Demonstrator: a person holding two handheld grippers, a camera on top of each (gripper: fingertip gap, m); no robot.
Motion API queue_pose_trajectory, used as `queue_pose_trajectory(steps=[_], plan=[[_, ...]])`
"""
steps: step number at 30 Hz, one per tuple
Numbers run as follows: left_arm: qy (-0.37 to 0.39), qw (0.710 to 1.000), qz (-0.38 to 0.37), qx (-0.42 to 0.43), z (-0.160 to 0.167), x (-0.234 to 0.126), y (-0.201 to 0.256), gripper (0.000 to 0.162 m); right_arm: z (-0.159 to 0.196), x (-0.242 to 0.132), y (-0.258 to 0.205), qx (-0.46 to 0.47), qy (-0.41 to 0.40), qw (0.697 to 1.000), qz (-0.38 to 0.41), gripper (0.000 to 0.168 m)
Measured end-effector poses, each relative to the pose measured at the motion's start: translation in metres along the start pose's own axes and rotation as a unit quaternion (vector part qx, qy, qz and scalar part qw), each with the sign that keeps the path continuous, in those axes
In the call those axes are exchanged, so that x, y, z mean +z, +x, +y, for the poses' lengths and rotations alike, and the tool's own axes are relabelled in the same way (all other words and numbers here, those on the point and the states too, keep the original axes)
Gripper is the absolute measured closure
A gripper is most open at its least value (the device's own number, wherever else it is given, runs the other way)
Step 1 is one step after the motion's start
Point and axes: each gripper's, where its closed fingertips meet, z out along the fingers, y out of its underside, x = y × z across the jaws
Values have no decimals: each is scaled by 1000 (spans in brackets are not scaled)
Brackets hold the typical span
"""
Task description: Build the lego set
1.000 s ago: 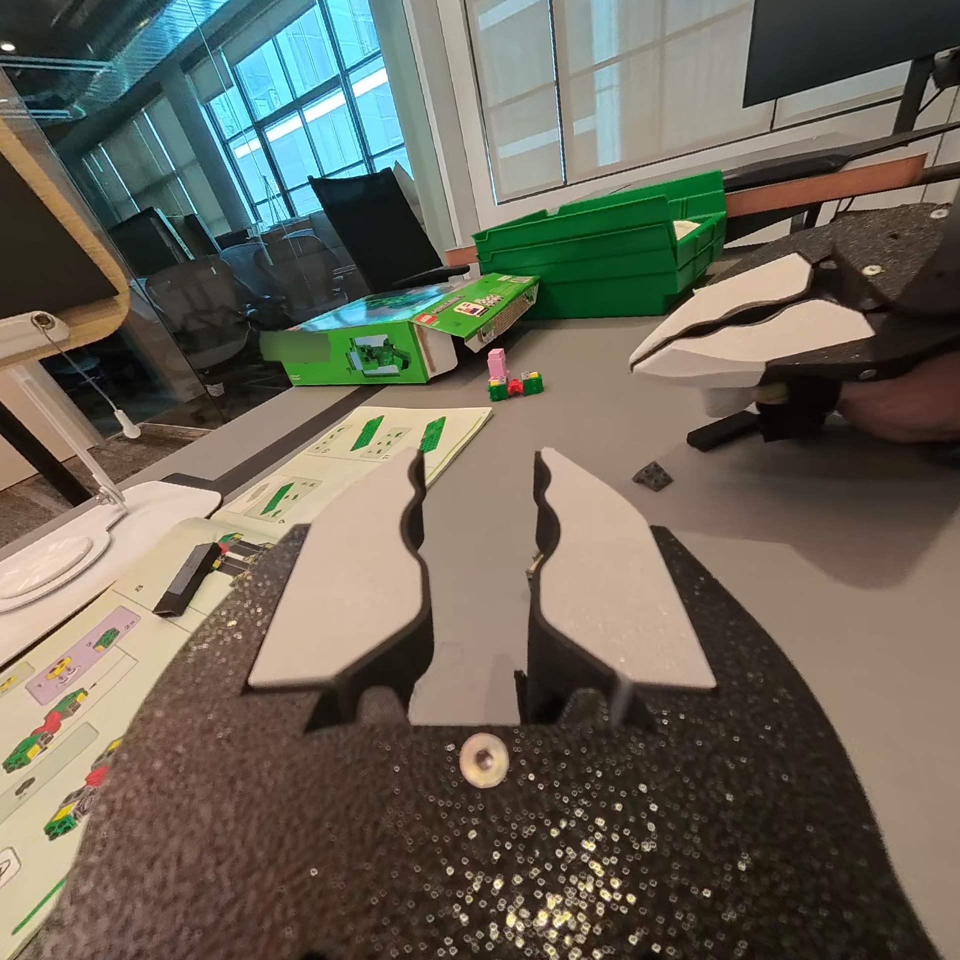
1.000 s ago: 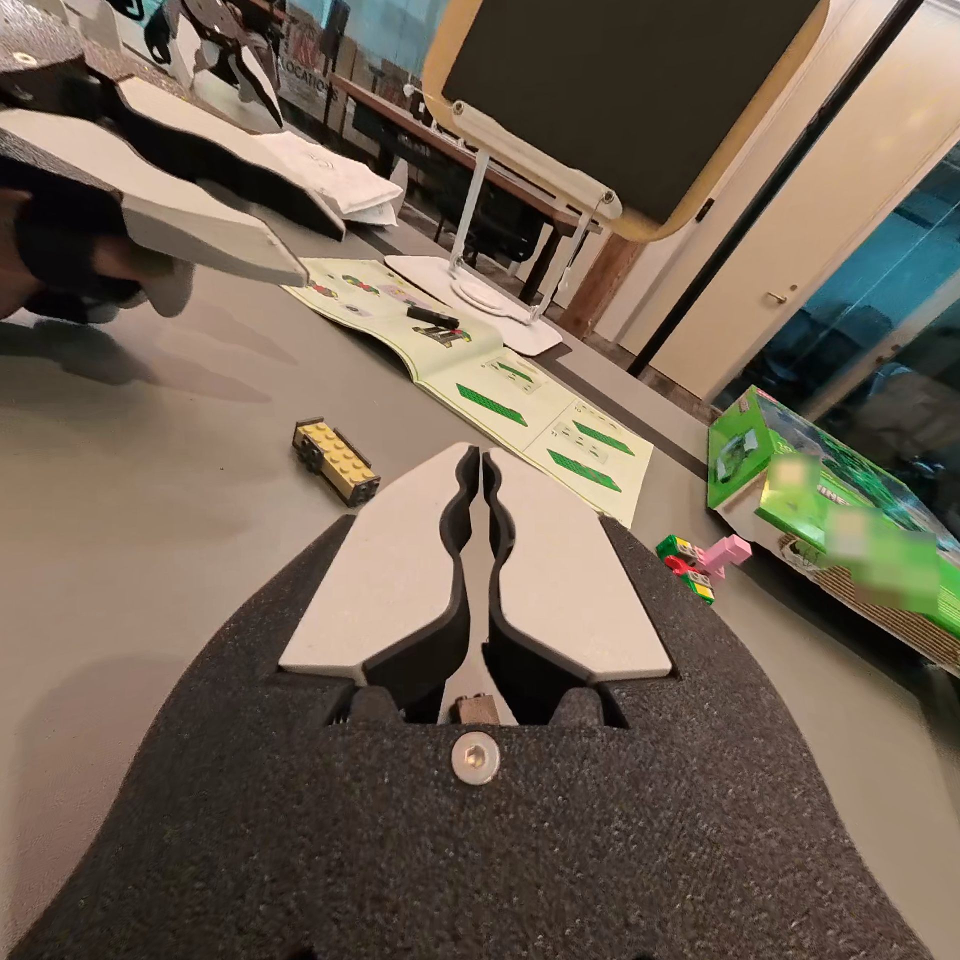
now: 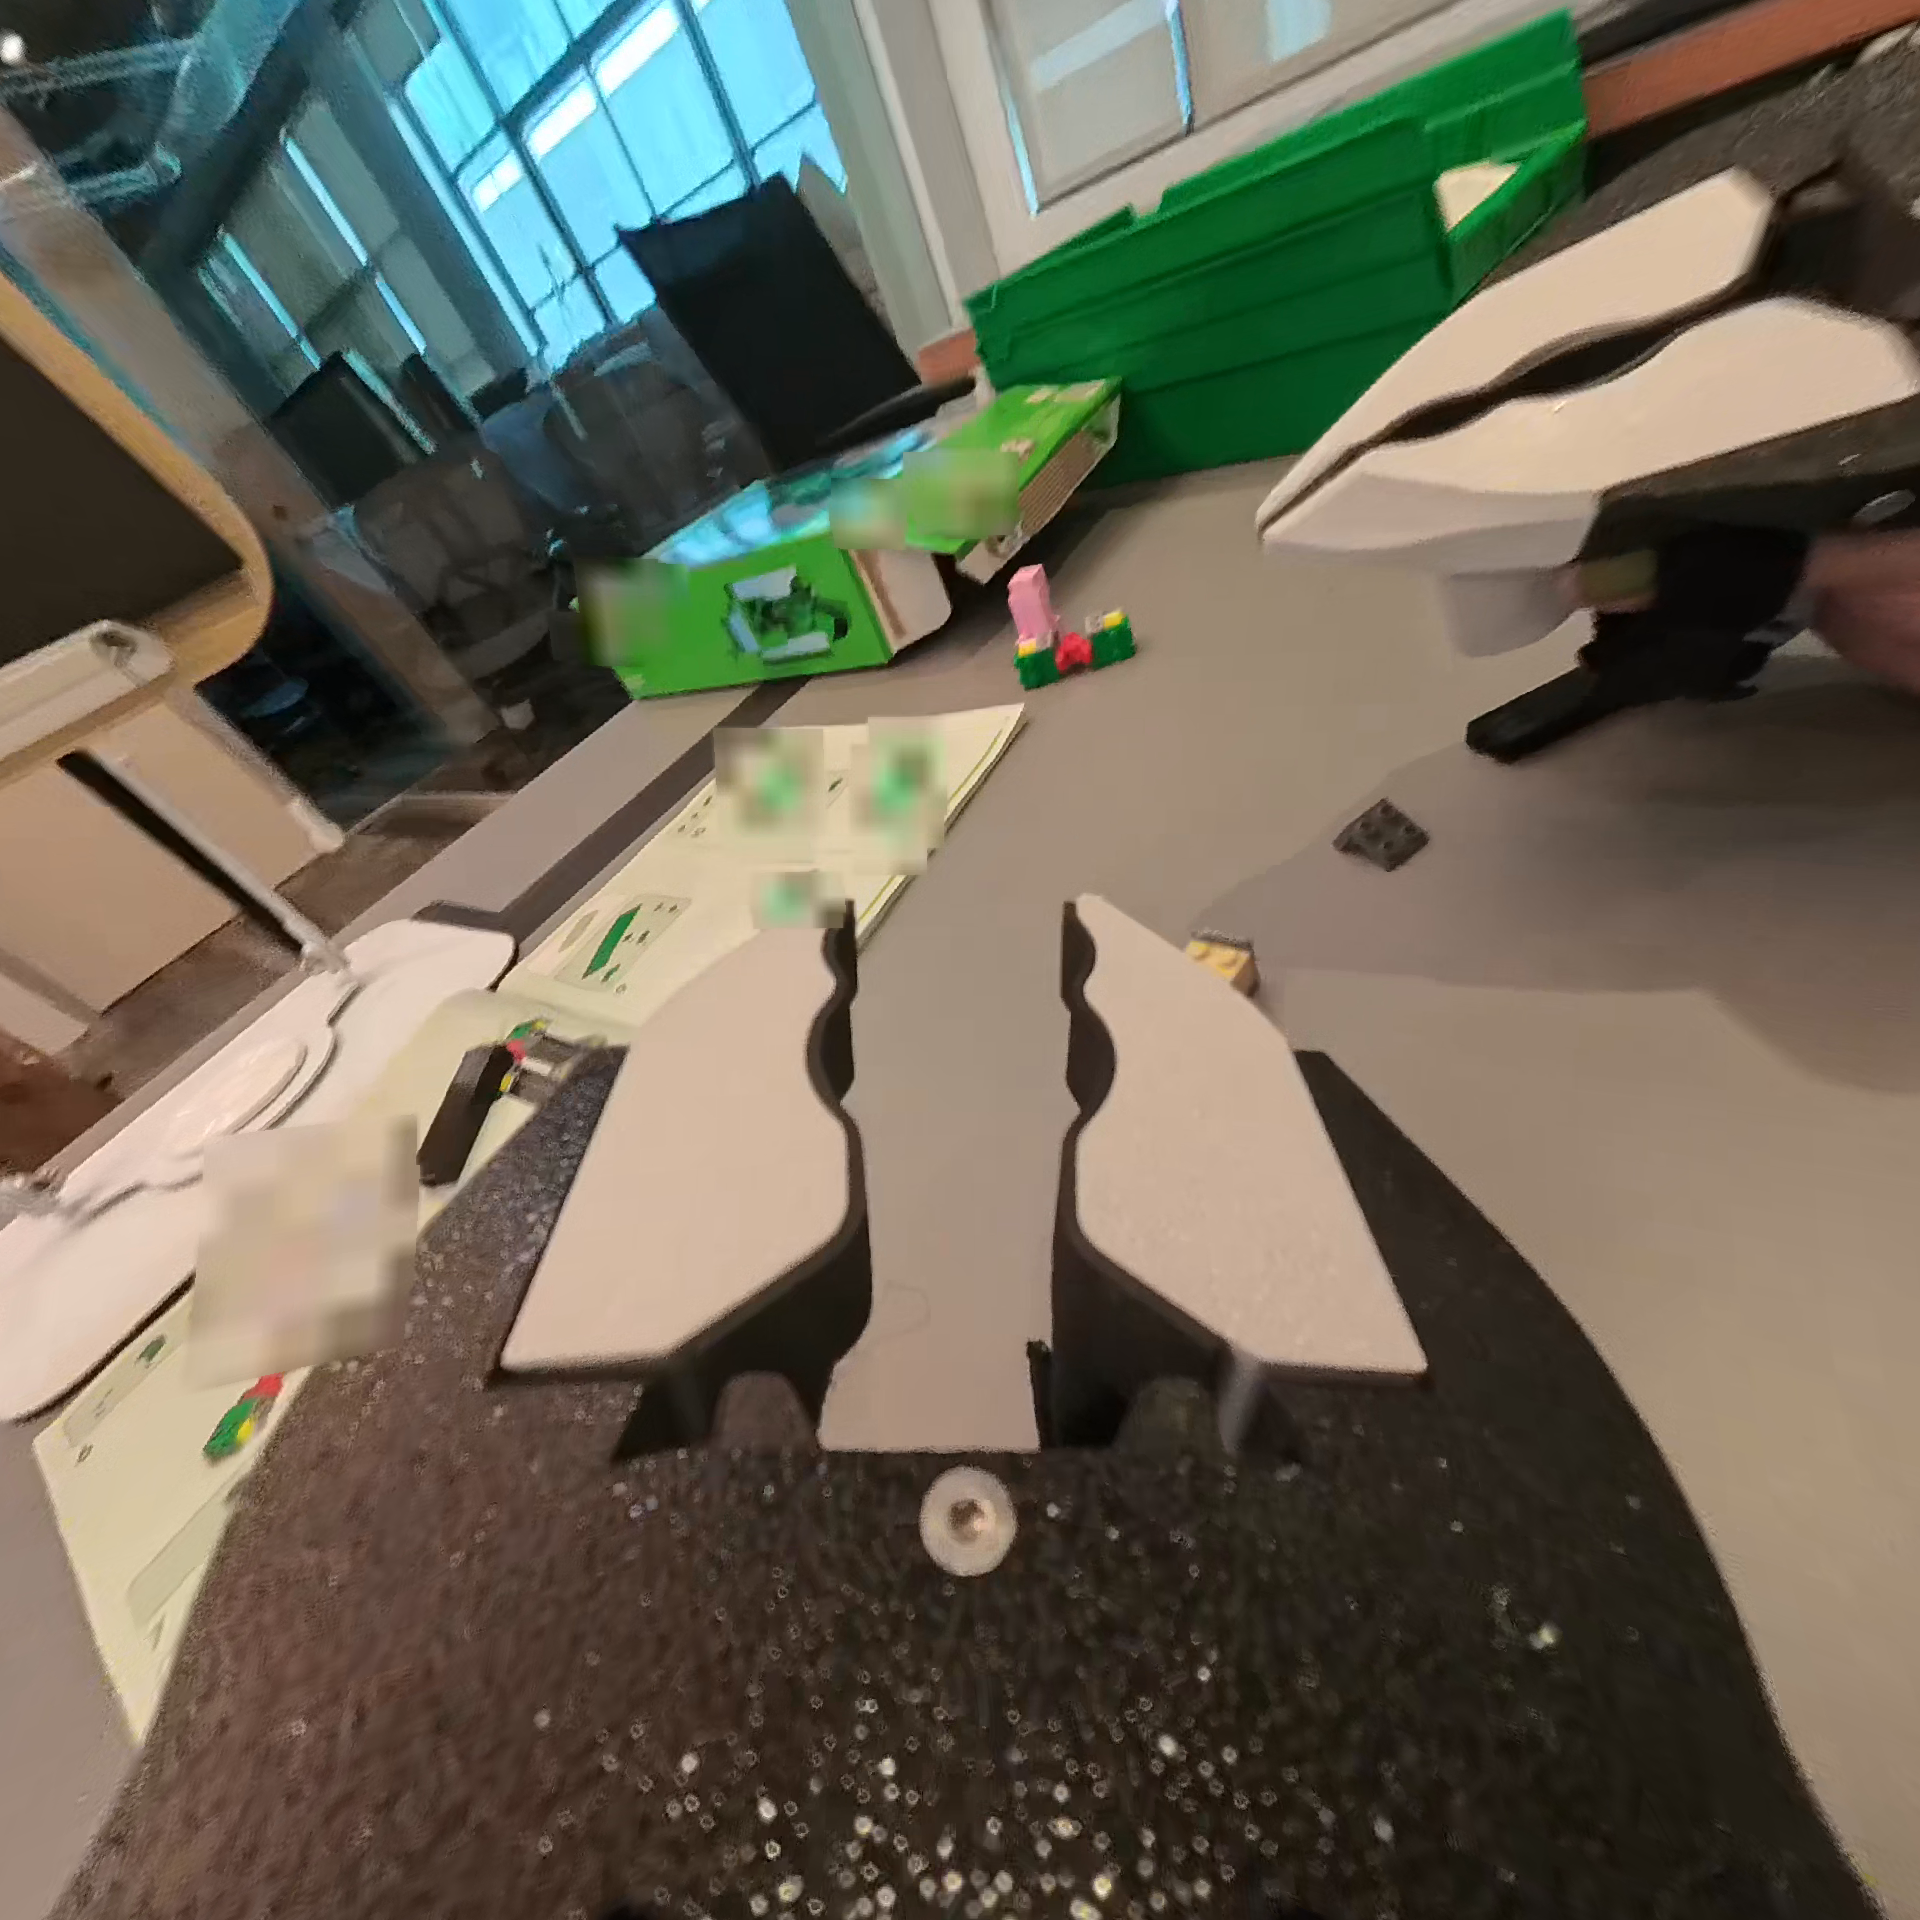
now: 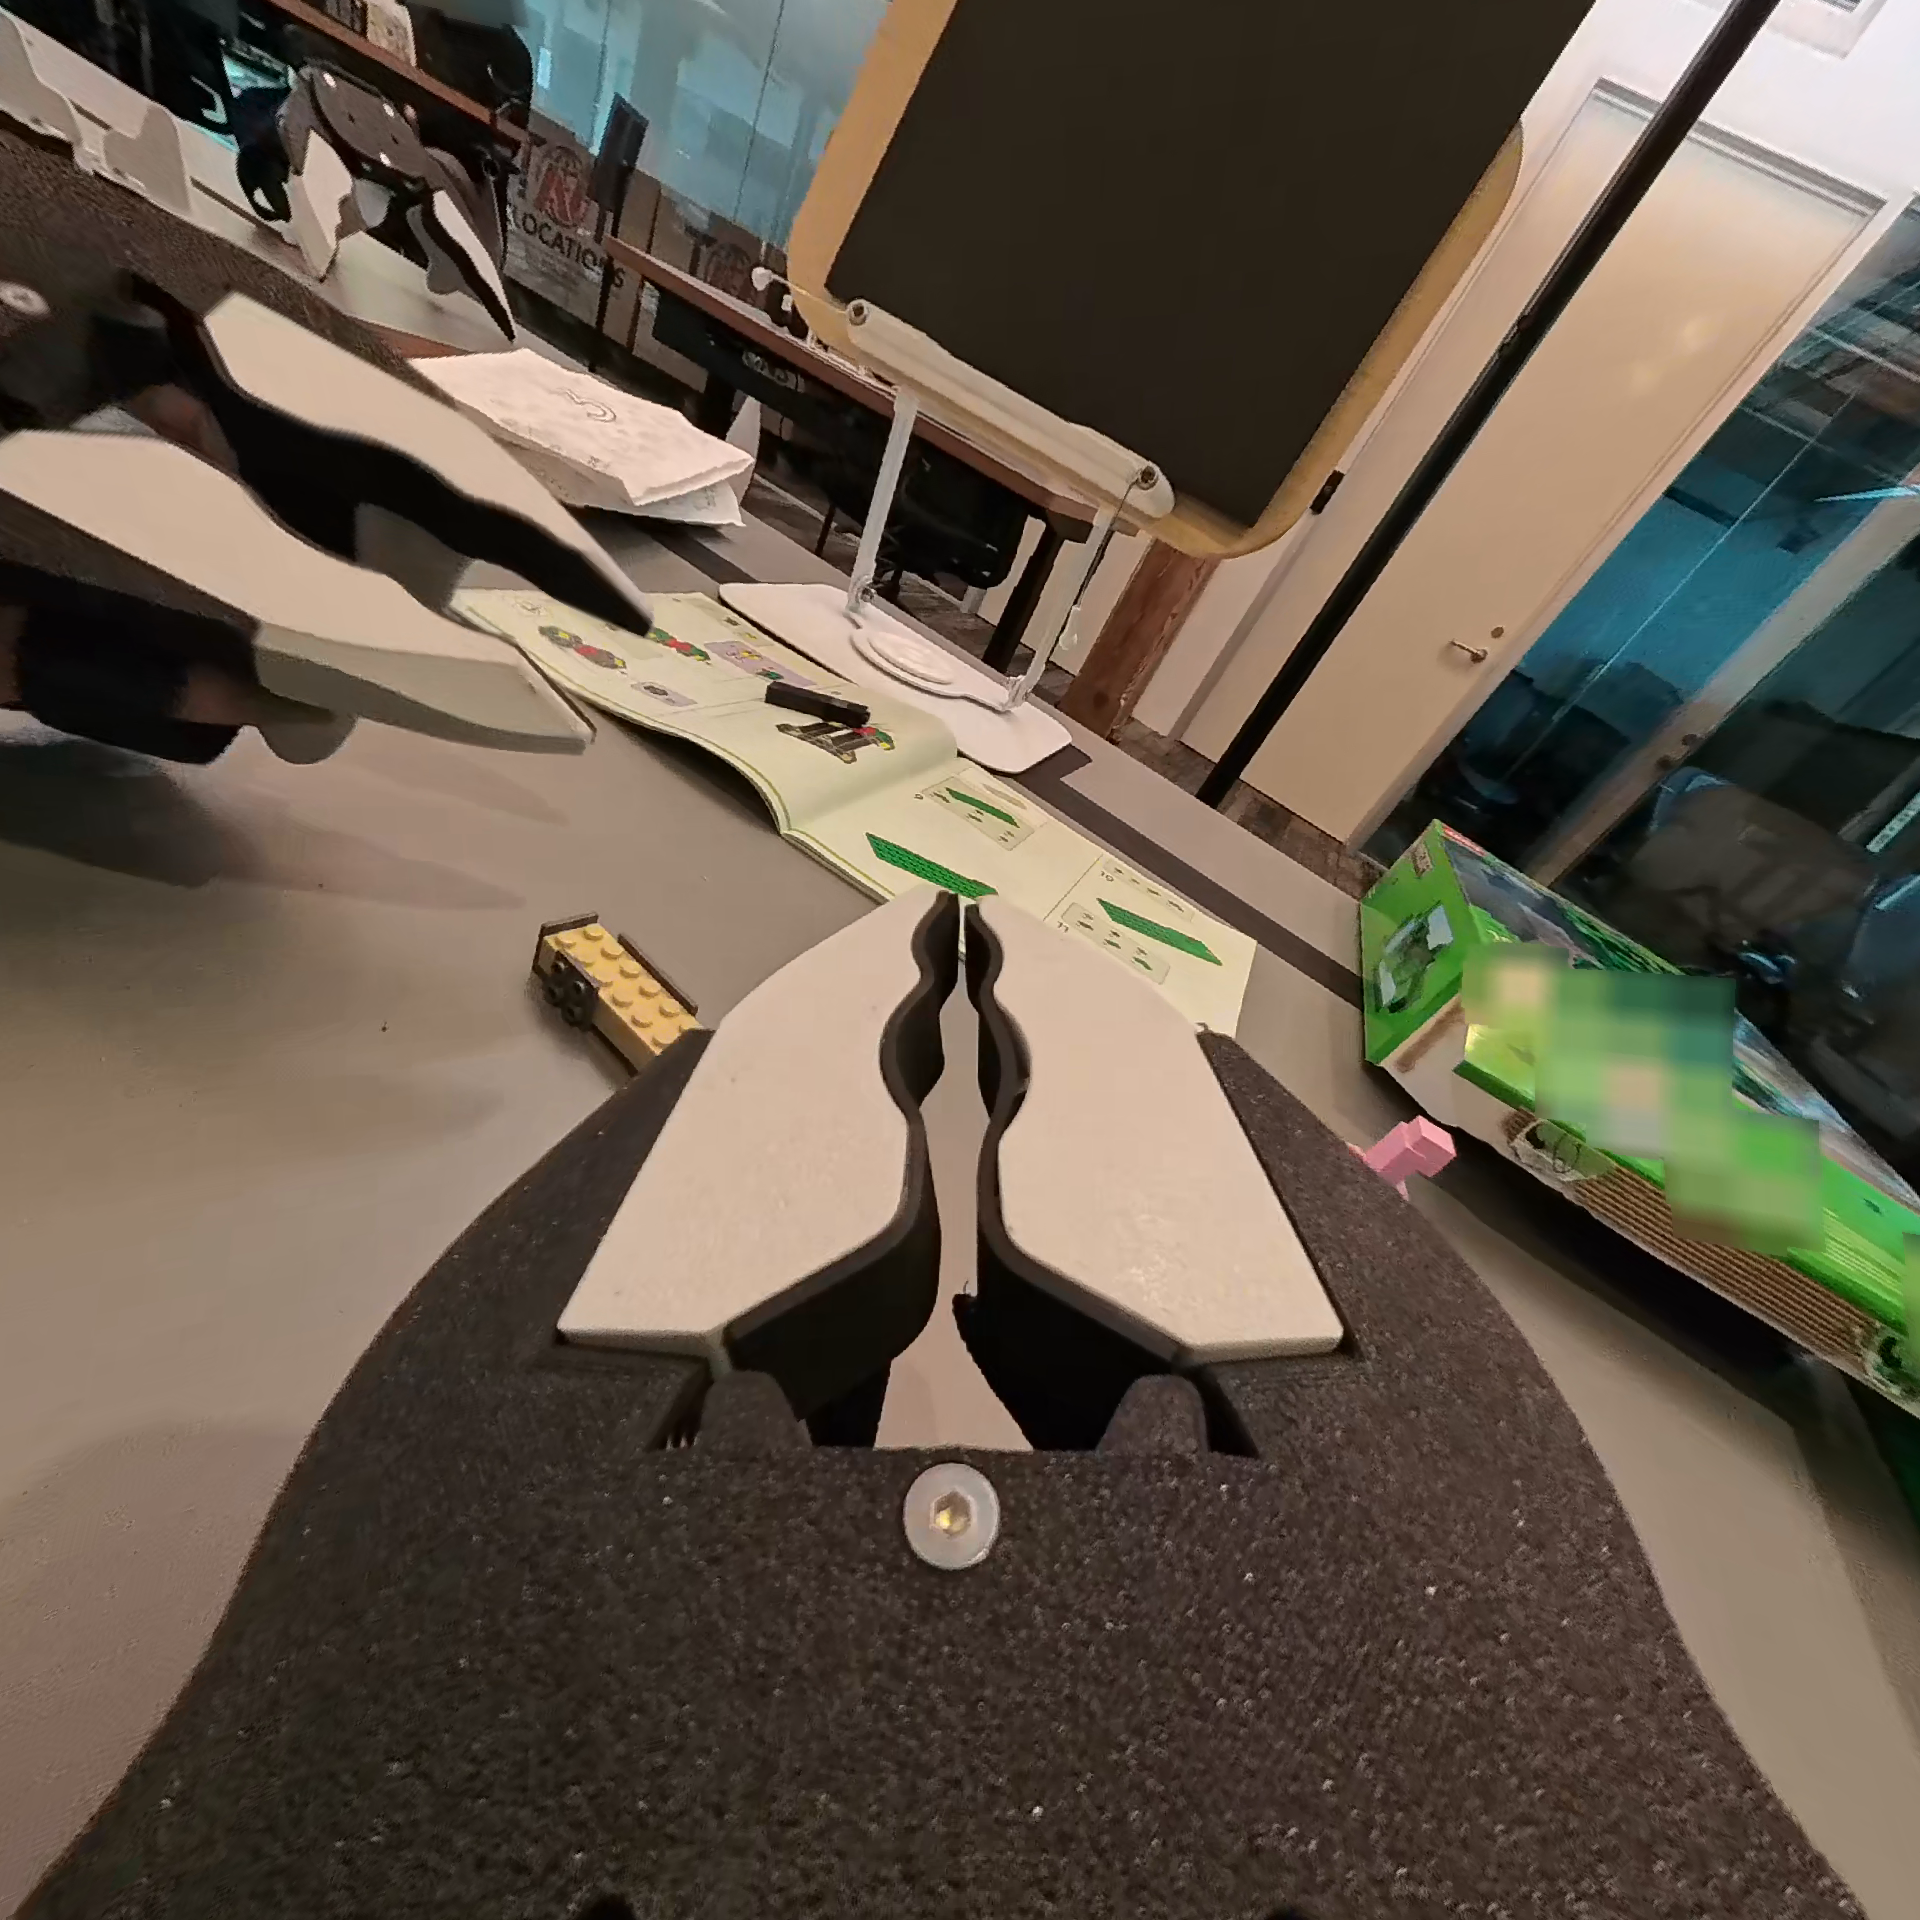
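Note:
A yellow brick with a black piece on its end point(image 4: 613, 987) lies on the grey table point(image 4: 260, 1143), just left of my right gripper's tips. My right gripper point(image 4: 961, 912) is shut and empty, held low over the table. In the left wrist view the brick point(image 3: 1224, 956) peeks out behind the right finger of my open, empty left gripper point(image 3: 961, 914). A small dark plate point(image 3: 1380, 833) lies beyond it, under the shut right gripper point(image 3: 1283, 525). The left gripper point(image 4: 608, 675) hovers open over the booklet's near edge. A small pink, red and green build point(image 3: 1070, 634) stands farther off.
An open instruction booklet point(image 4: 883, 769) with a black piece point(image 4: 816, 701) on it lies by the table edge. A green set box point(image 3: 790, 613) lies on its side, with green bins point(image 3: 1278, 270) behind. A white stand base point(image 4: 935, 665) and a white paper bag point(image 4: 592, 436) sit at the edge.
Both grippers have shifted closer to the yellow brick, which now shows beside the left gripper's right finger. The jaws of both stand as before.

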Motion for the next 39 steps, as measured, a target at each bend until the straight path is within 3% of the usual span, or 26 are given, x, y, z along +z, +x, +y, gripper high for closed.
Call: queue_pose_trajectory(steps=[1, 3, 6, 10, 29, 39], plan=[[-17, 1000, -6, -3, 4, 1, -2, 126, 0, 0, 0, 2, 0, 1000, -1, 168], [-56, 998, 0, -30, 15, 3, -2, 132, 0, 0, 1, 2, 1, 1000, 1, 168], [-84, 994, 14, -74, 25, 5, -2, 127, 1, 0, 1, 5, -3, 1000, 0, 168], [-101, 992, 8, -78, 31, 6, -6, 127, 5, 2, 1, 8, -11, 1000, -2, 168], [-58, 997, 13, -51, 11, -3, -1, 124, 4, 6, -12, 16, -21, 999, -33, 167], [-46, 995, 20, -88, 12, -4, -3, 123, 1, 5, -18, 10, -19, 999, -48, 166]])
